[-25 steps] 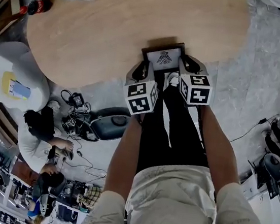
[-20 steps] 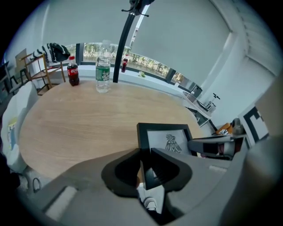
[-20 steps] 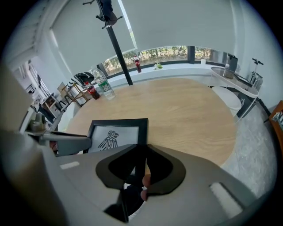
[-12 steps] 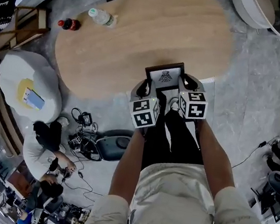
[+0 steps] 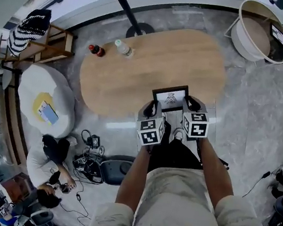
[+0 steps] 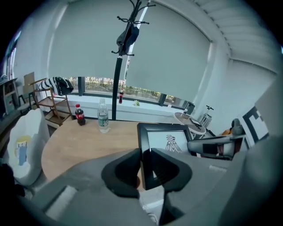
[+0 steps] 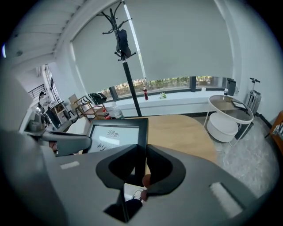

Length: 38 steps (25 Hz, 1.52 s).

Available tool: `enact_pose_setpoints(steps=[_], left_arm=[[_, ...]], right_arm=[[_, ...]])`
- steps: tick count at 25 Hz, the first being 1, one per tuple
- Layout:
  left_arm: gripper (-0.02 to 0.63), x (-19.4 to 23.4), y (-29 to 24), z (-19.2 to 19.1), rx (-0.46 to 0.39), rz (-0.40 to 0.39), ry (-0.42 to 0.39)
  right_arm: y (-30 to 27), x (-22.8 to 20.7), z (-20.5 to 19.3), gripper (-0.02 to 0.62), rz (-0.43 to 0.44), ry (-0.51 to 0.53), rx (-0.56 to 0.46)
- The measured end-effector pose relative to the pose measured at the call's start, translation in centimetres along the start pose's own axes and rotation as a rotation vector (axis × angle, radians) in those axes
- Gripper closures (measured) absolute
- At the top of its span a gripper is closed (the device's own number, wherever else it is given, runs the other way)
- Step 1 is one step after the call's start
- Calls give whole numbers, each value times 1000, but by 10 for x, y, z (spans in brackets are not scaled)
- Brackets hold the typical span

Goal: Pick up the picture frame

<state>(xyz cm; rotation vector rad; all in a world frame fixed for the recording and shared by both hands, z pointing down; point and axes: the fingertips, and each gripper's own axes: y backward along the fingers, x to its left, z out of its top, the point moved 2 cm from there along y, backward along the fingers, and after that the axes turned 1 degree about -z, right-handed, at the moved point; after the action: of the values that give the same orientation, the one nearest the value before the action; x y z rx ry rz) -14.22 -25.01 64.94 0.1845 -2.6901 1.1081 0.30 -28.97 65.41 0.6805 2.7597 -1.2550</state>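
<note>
The picture frame point(image 5: 170, 96) is black with a white print and a small dark emblem. It hangs in the air above the near edge of the oval wooden table point(image 5: 137, 68), tilted toward me. My left gripper point(image 5: 152, 107) is shut on the picture frame's left side point(image 6: 144, 145), and my right gripper point(image 5: 189, 105) is shut on its right side point(image 7: 142, 137). In the left gripper view the picture frame's print point(image 6: 170, 142) faces up and the right gripper point(image 6: 212, 147) shows beyond it. In the right gripper view the left gripper point(image 7: 66, 142) shows past the picture frame's print point(image 7: 112, 134).
A water bottle point(image 5: 122, 48) and a cola bottle point(image 5: 95, 50) stand at the table's far left. A coat stand point(image 5: 125, 7) rises behind the table. A white beanbag point(image 5: 44, 102), a round side table point(image 5: 258, 29), floor cables point(image 5: 89, 155) and a seated person point(image 5: 47, 159) surround the table.
Both grippers have risen with the picture frame clamped between them. The table now looks much smaller and farther below, and more of the room shows around it.
</note>
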Motion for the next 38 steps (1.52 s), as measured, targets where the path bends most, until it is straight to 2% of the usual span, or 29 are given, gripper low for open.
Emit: enact_pose_setpoints(steps=[10, 14, 20, 27, 38], left_arm=[[520, -32, 63, 72, -227, 36, -61], [520, -44, 89, 108, -316, 46, -88], [520, -61, 132, 161, -439, 55, -154], [520, -81, 185, 216, -568, 61, -213], [520, -110, 267, 274, -734, 75, -252]], right_arm=[[67, 12, 78, 525, 42, 100, -213], [97, 19, 116, 525, 31, 147, -299], [141, 31, 168, 525, 56, 159, -420], [198, 49, 223, 525, 46, 199, -566], [281, 74, 282, 523, 71, 252, -742]])
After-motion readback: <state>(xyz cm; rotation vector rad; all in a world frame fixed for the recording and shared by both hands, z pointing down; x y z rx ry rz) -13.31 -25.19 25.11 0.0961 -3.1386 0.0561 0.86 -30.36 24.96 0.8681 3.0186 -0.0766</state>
